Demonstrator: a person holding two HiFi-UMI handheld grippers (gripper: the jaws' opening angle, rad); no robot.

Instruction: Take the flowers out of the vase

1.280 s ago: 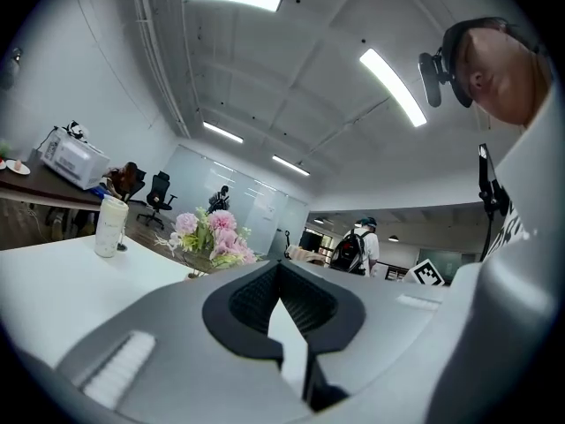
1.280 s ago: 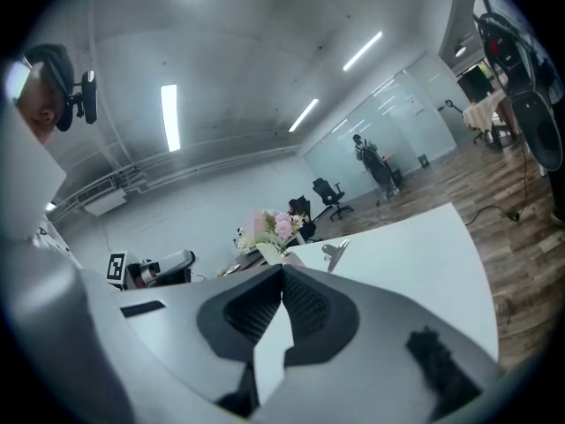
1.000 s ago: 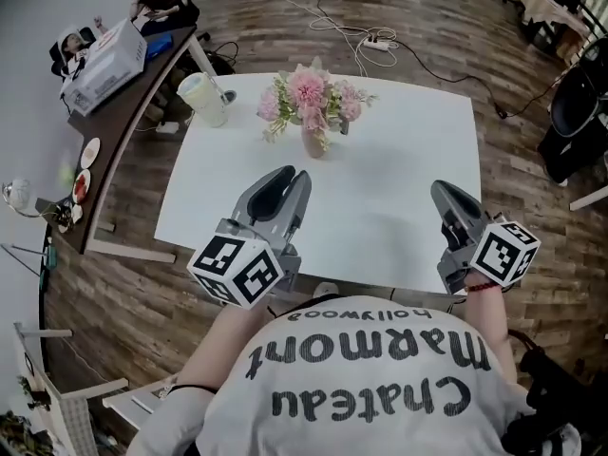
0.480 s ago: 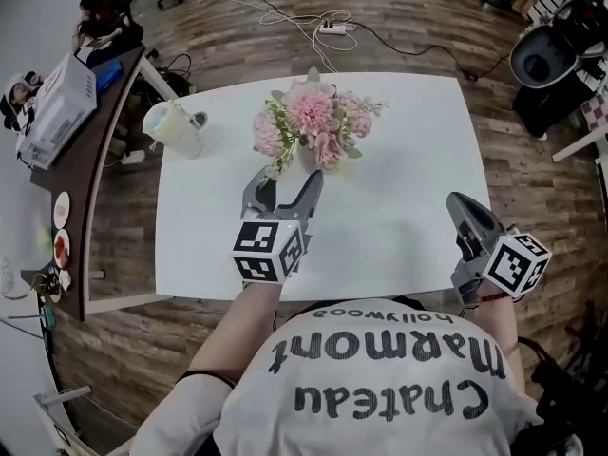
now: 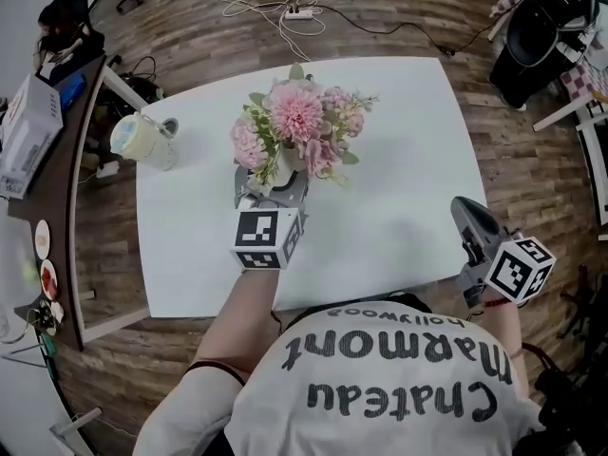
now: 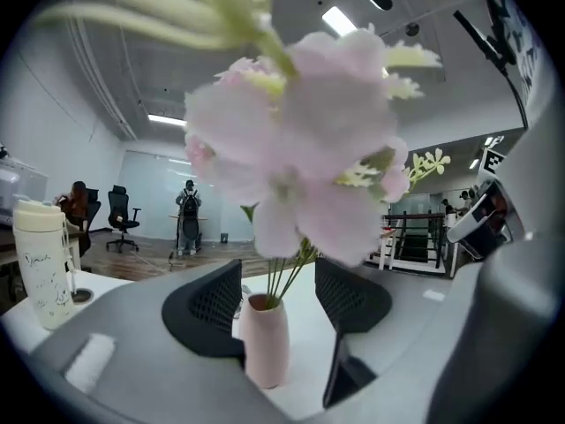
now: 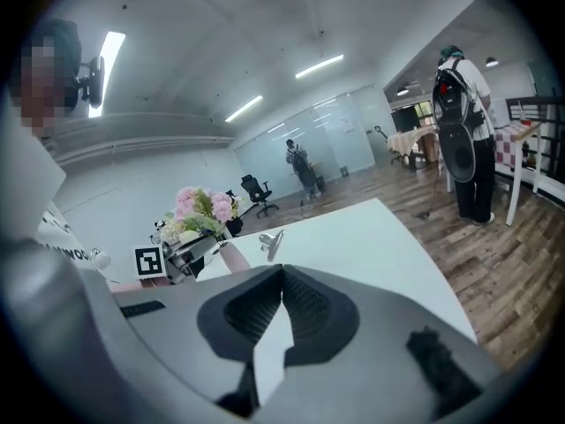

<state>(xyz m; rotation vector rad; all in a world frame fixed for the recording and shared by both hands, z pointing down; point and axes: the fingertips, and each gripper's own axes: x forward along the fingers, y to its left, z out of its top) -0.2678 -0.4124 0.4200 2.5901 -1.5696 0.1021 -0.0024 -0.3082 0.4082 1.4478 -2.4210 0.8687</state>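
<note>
A bunch of pink flowers (image 5: 294, 122) stands in a small pink vase (image 6: 265, 347) on the white table (image 5: 408, 131). My left gripper (image 5: 271, 188) is open at the vase, under the blooms. In the left gripper view the vase and its green stems (image 6: 284, 276) stand between the two black pads (image 6: 210, 306), which are clear of them. Its jaws have just opened wide. My right gripper (image 5: 463, 209) hovers at the table's near right edge, away from the flowers (image 7: 201, 208). Its jaws are shut tip to tip on nothing.
A pale lidded cup (image 5: 141, 141) stands at the table's left edge. A metal clip (image 7: 269, 244) lies on the table beyond the vase. A dark desk (image 5: 71, 160) with boxes runs along the left. A cable and power strip (image 5: 296, 11) lie on the floor. A person (image 7: 463, 140) stands at the right.
My left gripper went forward and down from the near edge to the vase, and its jaws opened from nearly shut. The right gripper dipped slightly and stayed shut.
</note>
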